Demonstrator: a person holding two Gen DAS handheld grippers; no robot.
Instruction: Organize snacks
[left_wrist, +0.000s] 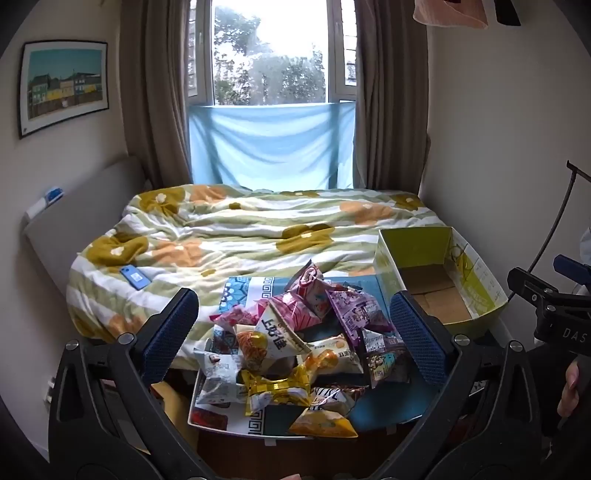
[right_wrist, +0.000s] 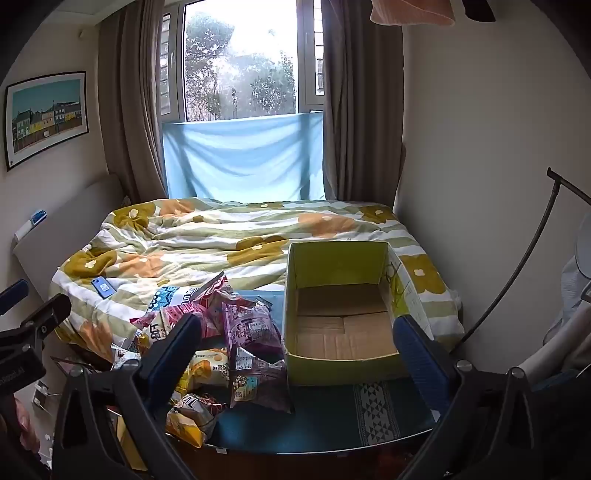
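Observation:
A heap of snack packets (left_wrist: 295, 343) in pink, purple, gold and white lies on a patterned tray-table (left_wrist: 369, 410). My left gripper (left_wrist: 293, 328) hangs above the heap, jaws wide open, nothing between them. To the right stands an empty green cardboard box (left_wrist: 439, 273), open at the top. In the right wrist view the same box (right_wrist: 341, 314) sits straight ahead, with the snack heap (right_wrist: 236, 339) to its left. My right gripper (right_wrist: 297, 350) is open and empty, hovering before the box's near wall.
Behind the tray lies a bed with a flowered quilt (left_wrist: 240, 229) and a blue phone (left_wrist: 135, 277) on it. A window with brown curtains (left_wrist: 155, 92) is at the back. A thin black stand (right_wrist: 517, 266) curves at the right. A person's hand (left_wrist: 570, 384) holds the other gripper.

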